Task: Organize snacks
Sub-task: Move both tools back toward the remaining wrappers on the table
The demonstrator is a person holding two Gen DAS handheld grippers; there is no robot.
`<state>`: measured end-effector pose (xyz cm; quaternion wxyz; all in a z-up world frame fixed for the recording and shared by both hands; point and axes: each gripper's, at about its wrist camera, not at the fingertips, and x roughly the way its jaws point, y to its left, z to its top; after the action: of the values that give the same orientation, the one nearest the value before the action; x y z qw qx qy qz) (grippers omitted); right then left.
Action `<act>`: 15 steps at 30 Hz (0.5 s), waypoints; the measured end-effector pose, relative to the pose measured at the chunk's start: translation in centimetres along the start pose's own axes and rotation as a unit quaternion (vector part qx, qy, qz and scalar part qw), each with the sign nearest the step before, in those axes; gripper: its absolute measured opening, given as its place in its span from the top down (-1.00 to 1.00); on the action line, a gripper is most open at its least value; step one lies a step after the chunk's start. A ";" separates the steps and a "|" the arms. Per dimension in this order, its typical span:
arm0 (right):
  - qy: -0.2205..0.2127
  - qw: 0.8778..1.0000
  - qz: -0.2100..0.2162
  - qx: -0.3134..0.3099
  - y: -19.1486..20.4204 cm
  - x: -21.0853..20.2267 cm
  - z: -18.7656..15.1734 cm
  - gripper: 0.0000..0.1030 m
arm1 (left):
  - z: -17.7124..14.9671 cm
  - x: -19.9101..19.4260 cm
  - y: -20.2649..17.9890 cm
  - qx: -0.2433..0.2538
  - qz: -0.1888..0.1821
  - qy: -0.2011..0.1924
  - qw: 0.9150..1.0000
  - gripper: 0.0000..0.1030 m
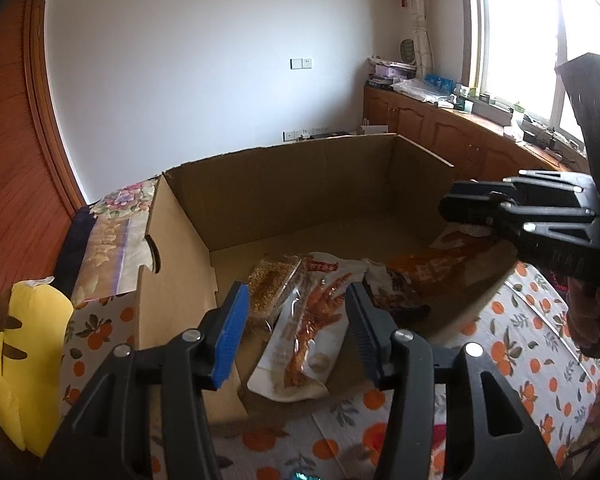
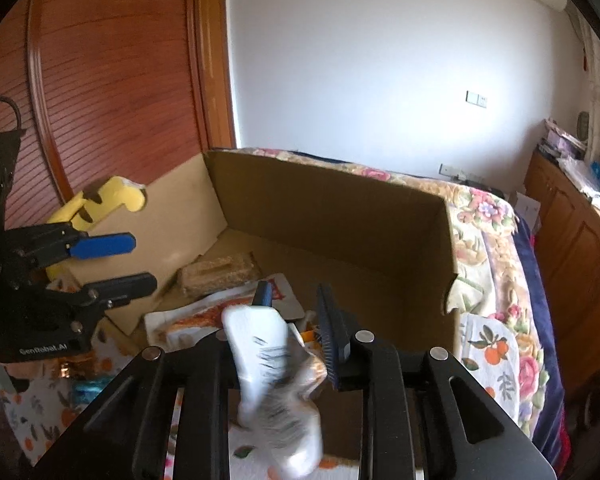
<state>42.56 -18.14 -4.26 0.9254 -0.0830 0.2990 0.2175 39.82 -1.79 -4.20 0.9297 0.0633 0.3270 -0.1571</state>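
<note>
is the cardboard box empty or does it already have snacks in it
Not empty. Several snack packets lie flat on the floor of the open cardboard box, most of its floor bare.

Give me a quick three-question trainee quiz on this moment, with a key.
1. True or false: the left tongs grip a packet.
2. Where do the snack packets lie? A) in the cardboard box B) on the windowsill C) on the floor
3. Fill in: the cloth under the box is printed with ____.
Key: 1 false, they are open and empty; 2 A; 3 oranges.
</note>
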 end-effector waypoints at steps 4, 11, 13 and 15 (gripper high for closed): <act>-0.013 1.000 0.006 0.004 0.2 -2.4 0.1 0.55 | -0.5 -2.0 -0.5 0.000 -0.001 -0.007 1.000 0.01; -0.021 1.000 -0.003 0.008 0.6 -6.5 -1.1 0.54 | -2.3 -5.0 -1.4 0.000 -0.001 -0.011 1.000 -0.02; -0.020 1.000 -0.005 0.010 0.8 -7.6 -1.9 0.53 | -3.1 -5.9 -1.8 0.003 0.001 -0.010 1.000 -0.02; -0.019 1.000 -0.008 0.012 1.0 -8.5 -2.7 0.53 | -3.9 -6.5 -2.2 0.003 -0.001 -0.008 1.000 -0.02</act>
<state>34.53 -21.01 -1.39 0.9335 -0.0698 0.2833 0.2083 32.01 -1.38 -3.16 0.9319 0.0647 0.3192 -0.1593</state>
